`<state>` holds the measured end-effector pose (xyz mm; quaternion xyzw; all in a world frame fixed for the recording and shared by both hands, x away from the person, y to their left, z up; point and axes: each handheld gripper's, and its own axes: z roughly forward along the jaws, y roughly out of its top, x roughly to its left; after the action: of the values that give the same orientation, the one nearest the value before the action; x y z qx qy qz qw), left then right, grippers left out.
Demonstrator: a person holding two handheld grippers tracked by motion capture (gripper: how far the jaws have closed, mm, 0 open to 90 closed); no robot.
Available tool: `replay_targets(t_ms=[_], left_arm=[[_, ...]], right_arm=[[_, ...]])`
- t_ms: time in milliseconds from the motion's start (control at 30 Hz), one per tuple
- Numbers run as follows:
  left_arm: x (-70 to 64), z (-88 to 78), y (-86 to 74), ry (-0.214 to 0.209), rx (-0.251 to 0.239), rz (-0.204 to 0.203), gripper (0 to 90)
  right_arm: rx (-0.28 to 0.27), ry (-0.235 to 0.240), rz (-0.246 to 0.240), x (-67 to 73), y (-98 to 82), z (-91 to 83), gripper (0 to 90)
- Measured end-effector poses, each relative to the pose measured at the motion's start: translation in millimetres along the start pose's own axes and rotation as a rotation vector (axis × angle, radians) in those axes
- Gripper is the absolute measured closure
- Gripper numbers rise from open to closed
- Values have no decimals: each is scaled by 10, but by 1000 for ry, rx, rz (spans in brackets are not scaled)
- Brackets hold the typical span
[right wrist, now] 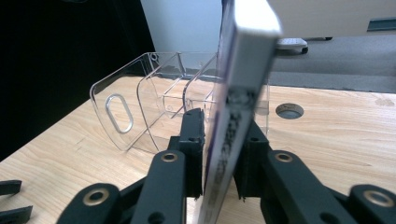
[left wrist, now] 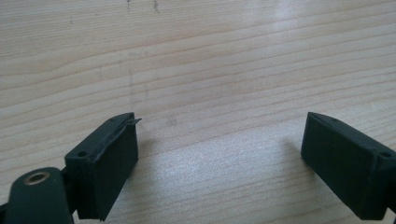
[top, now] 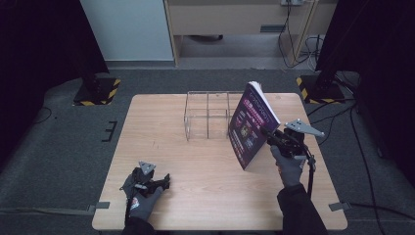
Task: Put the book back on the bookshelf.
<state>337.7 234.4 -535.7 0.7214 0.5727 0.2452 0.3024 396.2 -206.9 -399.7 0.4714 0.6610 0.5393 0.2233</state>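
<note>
A purple-covered book (top: 250, 125) hangs upright above the right half of the wooden table (top: 195, 171), tilted, with my right gripper (top: 270, 137) shut on its lower spine edge. In the right gripper view the book's spine (right wrist: 238, 116) stands between the two black jaws, which press on both covers. A clear plastic file rack (top: 208, 115) with several slots stands just left of and behind the book; the same rack (right wrist: 154, 102) rises beyond the jaws. My left gripper (top: 165, 182) rests low at the table's front left, open, with bare wood (left wrist: 219, 140) between its jaws.
A round cable hole (right wrist: 289, 110) sits in the tabletop to the right of the rack. Dark stand bases with yellow-black tape (top: 95, 90) flank the table's far corners. Cables lie on the floor at the right (top: 362, 147).
</note>
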Motion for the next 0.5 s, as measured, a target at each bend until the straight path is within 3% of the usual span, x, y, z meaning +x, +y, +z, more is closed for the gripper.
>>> replay_targets(t_ms=[200, 400, 500], left_arm=[[0, 0, 0, 0, 0, 0, 102], [0, 0, 0, 0, 0, 0, 102], [0, 0, 0, 0, 0, 0, 101]], right_arm=[[13, -19, 6, 4, 59, 82, 719], [34, -57, 17, 50, 99, 137, 812], [31, -50, 17, 90, 107, 147, 825]])
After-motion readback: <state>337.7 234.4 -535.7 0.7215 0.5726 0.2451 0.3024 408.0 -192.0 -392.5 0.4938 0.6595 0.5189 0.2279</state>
